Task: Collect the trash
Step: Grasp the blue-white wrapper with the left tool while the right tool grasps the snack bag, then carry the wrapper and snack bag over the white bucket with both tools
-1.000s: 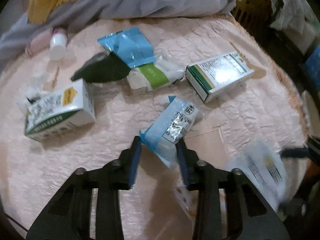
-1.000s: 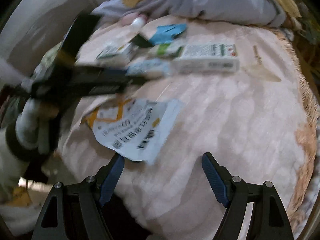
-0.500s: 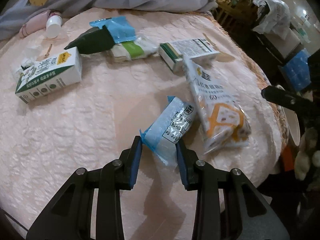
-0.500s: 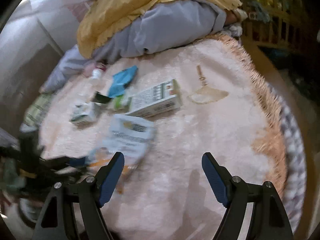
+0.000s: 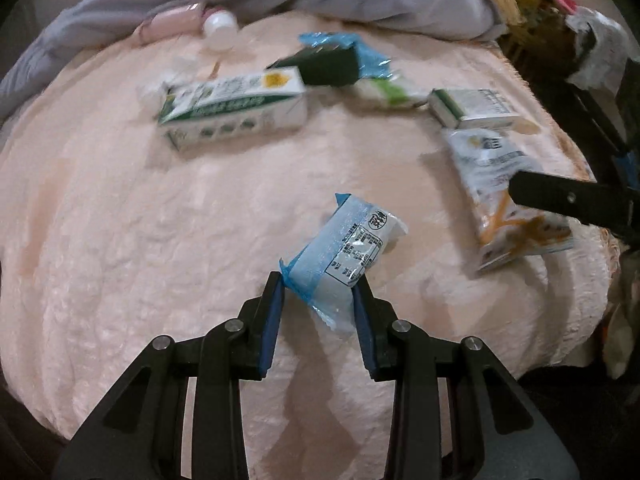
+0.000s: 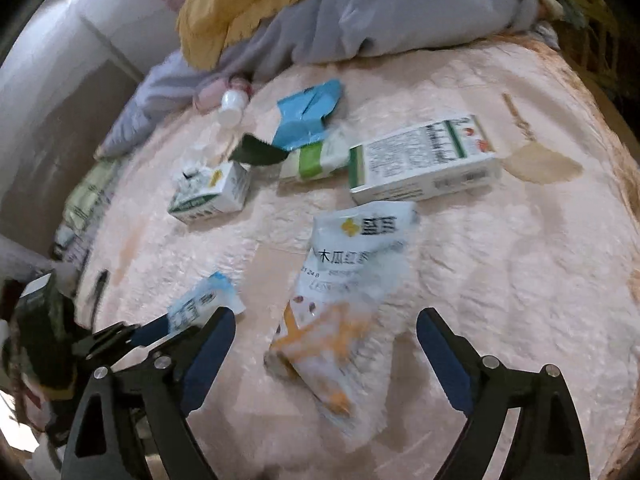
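My left gripper (image 5: 318,300) is shut on a light blue and white plastic wrapper (image 5: 346,252) and holds it above the pink quilted bed cover (image 5: 160,240). The same wrapper (image 6: 204,300) shows at the lower left of the right wrist view. My right gripper (image 6: 326,340) is open and empty, with a white and orange snack bag (image 6: 344,292) lying between its fingers. That bag (image 5: 504,196) lies at the right in the left wrist view, partly behind the right gripper's black finger (image 5: 568,200).
Further back lie a green and white milk carton (image 6: 212,192), a larger white carton (image 6: 424,160), a blue wrapper (image 6: 308,112), a dark green wrapper (image 6: 256,152), a green-striped wrapper (image 6: 312,160) and a small white bottle (image 6: 232,104). Grey and yellow bedding (image 6: 360,4) is heaped behind.
The left gripper swung left with the blue wrapper still in it. The right gripper let go of the white and orange bag, which now lies on the cover between its fingers.
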`<state>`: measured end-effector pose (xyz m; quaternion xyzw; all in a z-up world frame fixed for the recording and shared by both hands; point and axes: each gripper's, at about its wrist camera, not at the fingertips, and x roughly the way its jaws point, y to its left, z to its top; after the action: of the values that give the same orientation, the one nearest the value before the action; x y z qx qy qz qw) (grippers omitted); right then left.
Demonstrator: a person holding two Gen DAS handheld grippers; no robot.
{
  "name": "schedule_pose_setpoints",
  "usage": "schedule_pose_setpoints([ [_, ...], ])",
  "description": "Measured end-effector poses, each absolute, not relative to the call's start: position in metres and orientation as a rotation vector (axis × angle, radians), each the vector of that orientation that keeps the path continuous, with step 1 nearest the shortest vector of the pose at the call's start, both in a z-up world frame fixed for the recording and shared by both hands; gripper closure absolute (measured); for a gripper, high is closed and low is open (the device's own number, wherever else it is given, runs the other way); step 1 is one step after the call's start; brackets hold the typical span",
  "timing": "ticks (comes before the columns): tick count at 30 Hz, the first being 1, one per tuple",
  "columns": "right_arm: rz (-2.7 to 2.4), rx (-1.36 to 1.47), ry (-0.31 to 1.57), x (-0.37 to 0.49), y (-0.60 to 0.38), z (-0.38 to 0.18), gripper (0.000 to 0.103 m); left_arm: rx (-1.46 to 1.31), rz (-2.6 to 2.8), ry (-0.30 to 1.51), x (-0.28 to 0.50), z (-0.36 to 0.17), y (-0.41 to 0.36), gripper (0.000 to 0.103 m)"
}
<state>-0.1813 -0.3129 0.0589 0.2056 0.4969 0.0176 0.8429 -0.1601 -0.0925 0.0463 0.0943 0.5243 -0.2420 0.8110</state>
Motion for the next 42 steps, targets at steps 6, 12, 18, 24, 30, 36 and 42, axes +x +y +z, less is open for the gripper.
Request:
schedule_pose_setpoints([
  [6, -0.019, 0.235, 1.129, -0.159, -0.292, 0.058, 0.013, 0.176, -0.552, 1.086, -0.162, 0.056, -0.087, 0.055],
  [12, -0.038, 0.135, 1.169, -0.147, -0.279, 0.051, 0.011, 0.301, -0.568, 1.025, -0.163, 0.057, -0.106, 0.050],
  [18, -0.033, 0.104, 1.174, -0.149, -0.285, 0.033, 0.025, 0.299, -0.590, 1.067, -0.156, 0.039, -0.117, 0.066],
  [24, -0.010, 0.156, 1.083, -0.183, -0.312, 0.051, 0.045, 0.211, -0.630, 1.079, -0.159, 0.050, -0.125, 0.071],
  [30, -0.034, 0.206, 0.995, -0.226, -0.338, 0.077, 0.045, 0.186, -0.663, 1.044, -0.168, 0.072, -0.149, 0.071],
  [36, -0.078, 0.261, 0.943, -0.261, -0.365, 0.091, 0.045, 0.231, -0.716, 0.997, -0.187, 0.091, -0.189, 0.071],
  [42, -0.134, 0.282, 0.905, -0.296, -0.392, 0.101, 0.045, 0.278, -0.762, 0.950, -0.207, 0.105, -0.226, 0.071],
])
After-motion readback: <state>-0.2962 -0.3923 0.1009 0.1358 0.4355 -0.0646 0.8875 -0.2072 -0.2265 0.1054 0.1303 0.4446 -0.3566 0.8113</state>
